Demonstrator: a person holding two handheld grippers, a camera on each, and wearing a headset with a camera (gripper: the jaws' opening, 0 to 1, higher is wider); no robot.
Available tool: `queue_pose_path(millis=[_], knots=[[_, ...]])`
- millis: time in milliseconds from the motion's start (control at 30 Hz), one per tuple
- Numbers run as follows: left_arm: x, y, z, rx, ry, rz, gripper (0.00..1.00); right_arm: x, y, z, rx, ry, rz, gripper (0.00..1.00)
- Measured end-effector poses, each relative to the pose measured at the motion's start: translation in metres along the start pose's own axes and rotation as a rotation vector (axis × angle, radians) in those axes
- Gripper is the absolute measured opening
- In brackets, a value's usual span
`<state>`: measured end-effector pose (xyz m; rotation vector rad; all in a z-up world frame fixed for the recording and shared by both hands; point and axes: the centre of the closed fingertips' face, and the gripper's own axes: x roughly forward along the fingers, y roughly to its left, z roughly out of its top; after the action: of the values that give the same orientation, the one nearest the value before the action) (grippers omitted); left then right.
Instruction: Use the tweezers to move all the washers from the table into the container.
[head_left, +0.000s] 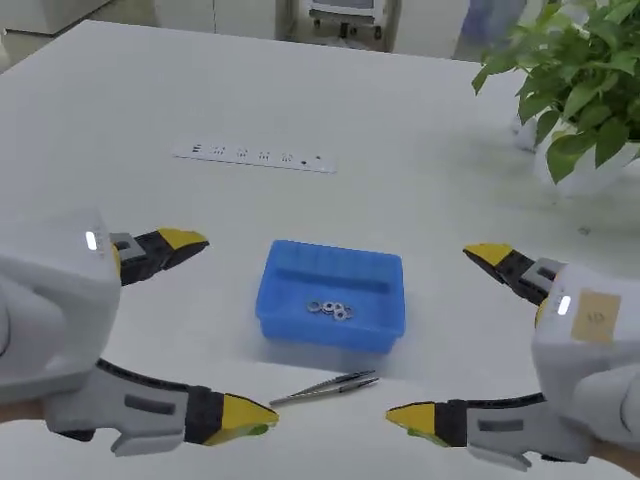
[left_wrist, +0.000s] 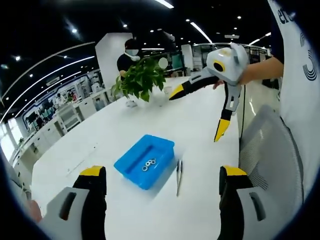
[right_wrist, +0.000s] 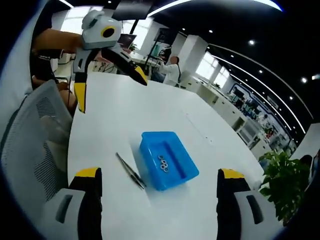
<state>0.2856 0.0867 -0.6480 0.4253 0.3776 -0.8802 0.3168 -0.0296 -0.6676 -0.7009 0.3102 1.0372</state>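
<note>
Several small silver washers (head_left: 330, 309) lay inside the shallow blue plastic container (head_left: 333, 255), thin metal tweezers (head_left: 325, 387) flat on the white table (head_left: 150, 100) just before it. Left gripper (head_left: 235, 328) and right gripper (head_left: 431, 332) flanked it, jaws wide and empty; a careless sweep could likely spill it.

I'm at a broad white worktop (head_left: 420, 130), a leafy green potted plant (head_left: 575, 70) at its far corner, a grey mesh chair (left_wrist: 270, 150) alongside, long ceiling strip lights (left_wrist: 200, 31) overhead.
</note>
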Motion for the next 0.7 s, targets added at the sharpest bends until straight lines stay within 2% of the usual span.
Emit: queue_pose_path(millis=[100, 167, 233, 267, 300, 400, 500, 600, 700], knots=[[0.000, -0.003, 0.003, 0.017, 0.003, 0.001, 0.99, -0.003, 0.002, 0.003, -0.007, -0.008, -0.001, 0.96], [-0.001, -0.004, 0.004, 0.028, 0.009, 0.000, 0.99, -0.005, 0.000, 0.007, 0.002, -0.033, -0.017, 0.98], [-0.003, 0.000, 0.006, 0.029, 0.005, 0.020, 0.99, -0.010, -0.004, 0.010, 0.020, -0.053, -0.022, 1.00], [-0.004, 0.002, 0.009, 0.036, -0.010, 0.031, 0.99, -0.013, -0.007, 0.012, 0.043, -0.068, -0.034, 1.00], [-0.006, 0.004, 0.013, 0.046, -0.023, 0.037, 0.99, -0.014, -0.010, 0.013, 0.063, -0.069, -0.050, 1.00], [-0.007, 0.007, 0.013, 0.047, -0.020, 0.034, 0.99, -0.016, -0.014, 0.012, 0.085, -0.063, -0.067, 1.00], [-0.008, 0.009, 0.013, 0.058, -0.014, 0.047, 0.99, -0.015, -0.009, 0.013, 0.065, -0.054, -0.055, 1.00], [-0.010, 0.009, 0.017, 0.019, -0.057, 0.053, 0.99, -0.014, 0.000, 0.012, 0.028, -0.030, -0.018, 1.00], [-0.011, 0.011, 0.014, 0.025, -0.040, 0.063, 0.99, -0.014, 0.003, 0.013, 0.018, -0.021, -0.006, 1.00]])
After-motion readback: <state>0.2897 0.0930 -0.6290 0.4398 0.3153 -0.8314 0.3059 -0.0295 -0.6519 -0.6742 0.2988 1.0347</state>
